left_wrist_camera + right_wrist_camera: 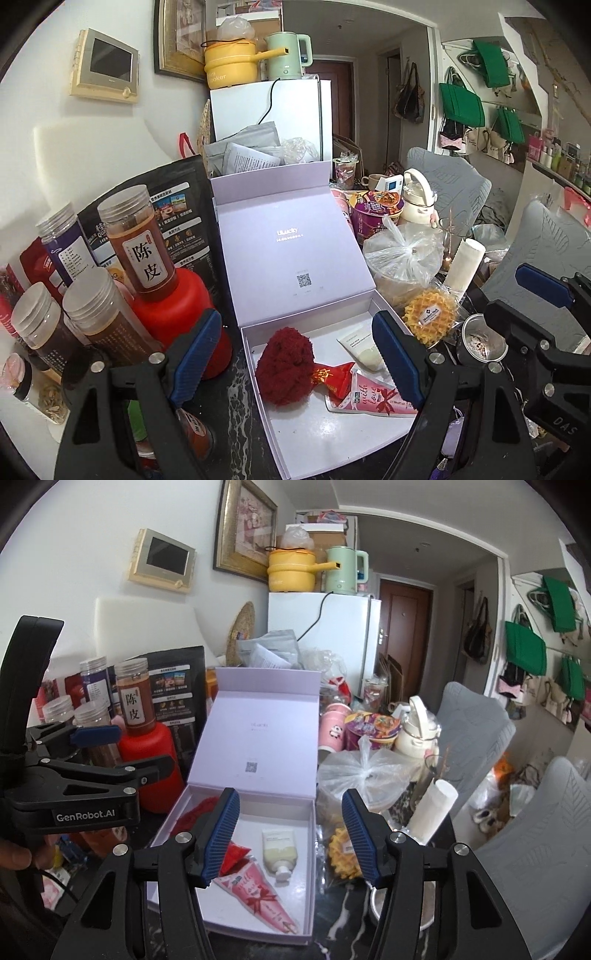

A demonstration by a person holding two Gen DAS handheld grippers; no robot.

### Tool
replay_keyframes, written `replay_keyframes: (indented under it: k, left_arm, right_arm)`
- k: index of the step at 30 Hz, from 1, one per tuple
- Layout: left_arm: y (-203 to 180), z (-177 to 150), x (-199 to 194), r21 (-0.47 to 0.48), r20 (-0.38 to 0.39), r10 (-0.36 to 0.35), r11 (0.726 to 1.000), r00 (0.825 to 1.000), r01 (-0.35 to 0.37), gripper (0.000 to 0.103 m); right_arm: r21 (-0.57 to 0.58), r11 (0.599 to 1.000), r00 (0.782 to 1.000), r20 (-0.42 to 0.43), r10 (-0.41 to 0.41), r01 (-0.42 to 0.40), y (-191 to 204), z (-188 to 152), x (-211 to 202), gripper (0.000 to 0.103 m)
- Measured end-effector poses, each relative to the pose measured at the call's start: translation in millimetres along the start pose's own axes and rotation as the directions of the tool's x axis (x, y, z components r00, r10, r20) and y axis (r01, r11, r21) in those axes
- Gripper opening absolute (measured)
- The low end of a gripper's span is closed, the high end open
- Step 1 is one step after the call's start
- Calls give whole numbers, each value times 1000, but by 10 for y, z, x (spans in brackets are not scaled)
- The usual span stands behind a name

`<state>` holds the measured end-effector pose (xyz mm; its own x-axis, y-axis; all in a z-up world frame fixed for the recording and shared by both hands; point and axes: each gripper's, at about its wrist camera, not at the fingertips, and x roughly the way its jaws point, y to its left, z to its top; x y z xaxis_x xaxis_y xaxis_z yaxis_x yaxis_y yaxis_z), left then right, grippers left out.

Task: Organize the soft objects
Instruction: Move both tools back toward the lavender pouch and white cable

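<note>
Both sets of jaws are spread with nothing between the pads. On the left gripper (299,354) they stand wide, hovering above the front of the open lilac box (258,413). On the right gripper (291,834) the gap is more moderate, and it too hangs over the box, empty. From the right wrist camera you can also see the left gripper off to the side, with part of a hand (16,856) wrapped round its handle.

The soft stuff is all sitting inside the box: a fluffy dark red pom-pom thing (284,360) toward the left side, a small red packet (332,378) right against it, a pink "with love" tube (373,400) lying flat and touching the packet, and a cream tube (360,349) just behind that, near the right wall. The box lid (291,254) stands tilted back, with a QR code printed on its inside.

Left of the box is a red container (177,317) with clear jars (138,243) of brownish stuff around and on top of it, one labelled with Chinese characters. Right of the box, outside it, there's a yellow waffle-shaped thing in a wrapper (430,317), a knotted plastic bag (402,254), a white roll (463,266) and a metal cup (482,341). Total clutter on that table.
</note>
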<state>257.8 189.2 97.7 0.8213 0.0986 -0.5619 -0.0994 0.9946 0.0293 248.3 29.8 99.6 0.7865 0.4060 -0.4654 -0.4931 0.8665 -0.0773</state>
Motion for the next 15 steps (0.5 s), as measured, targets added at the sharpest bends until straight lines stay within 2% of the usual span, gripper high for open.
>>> replay_keyframes:
  k: [5, 15]
  left_arm:
    - [-73, -17, -131, 14, 22, -1, 1000, 1000, 0, 84]
    - [-393, -166, -346, 88, 20, -50, 995, 999, 48, 84]
  right_arm:
    - [3, 1000, 1000, 11, -8, 8, 16, -31, -105, 58]
    - [14, 1000, 1000, -1, -26, 26, -61, -230, -433, 58]
